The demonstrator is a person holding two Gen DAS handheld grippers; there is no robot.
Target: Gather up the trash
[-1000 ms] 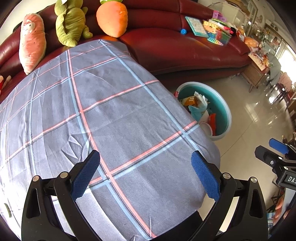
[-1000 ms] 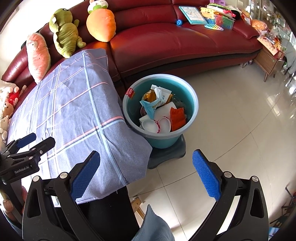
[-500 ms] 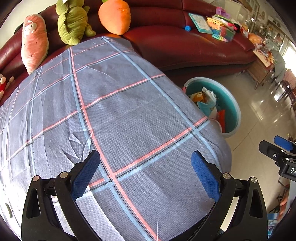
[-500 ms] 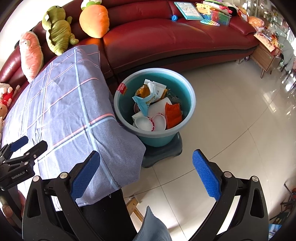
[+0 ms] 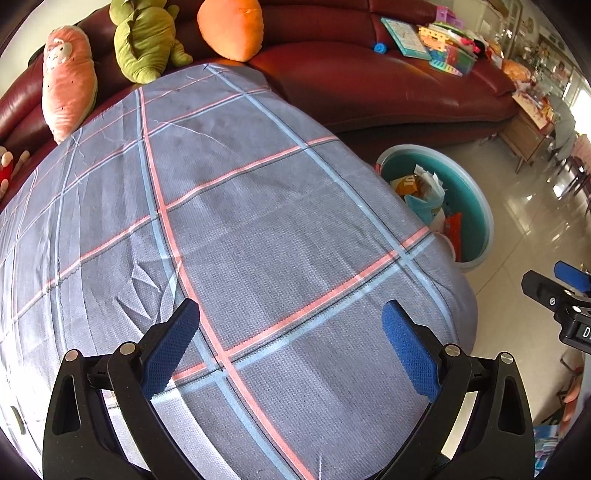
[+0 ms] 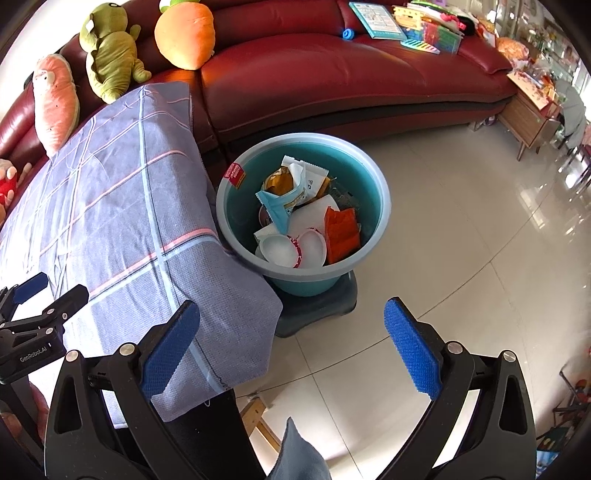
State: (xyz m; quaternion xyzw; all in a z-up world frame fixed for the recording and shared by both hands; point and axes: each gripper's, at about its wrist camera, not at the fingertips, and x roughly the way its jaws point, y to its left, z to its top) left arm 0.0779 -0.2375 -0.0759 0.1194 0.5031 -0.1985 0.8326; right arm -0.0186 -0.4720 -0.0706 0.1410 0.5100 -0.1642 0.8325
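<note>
A teal bucket (image 6: 373, 173) on a dark stand sits on the floor by the table's corner; it holds wrappers, an orange packet (image 6: 341, 236) and white cups (image 6: 280, 249). It also shows in the left wrist view (image 5: 476, 206). My left gripper (image 5: 291, 343) is open and empty above the plaid tablecloth (image 5: 236, 206). My right gripper (image 6: 291, 343) is open and empty above the floor, in front of the bucket. No loose trash shows on the cloth.
A red sofa (image 6: 332, 70) runs behind the table and bucket, with plush toys (image 6: 184, 33) on its left and books and toys (image 6: 424, 29) on its right. A wooden side table (image 6: 528, 118) stands far right. Tiled floor (image 6: 461, 221) surrounds the bucket.
The left wrist view has shifted left over the cloth, so the bucket sits further right. The right gripper has stayed in front of the bucket with small drift. Both stayed open.
</note>
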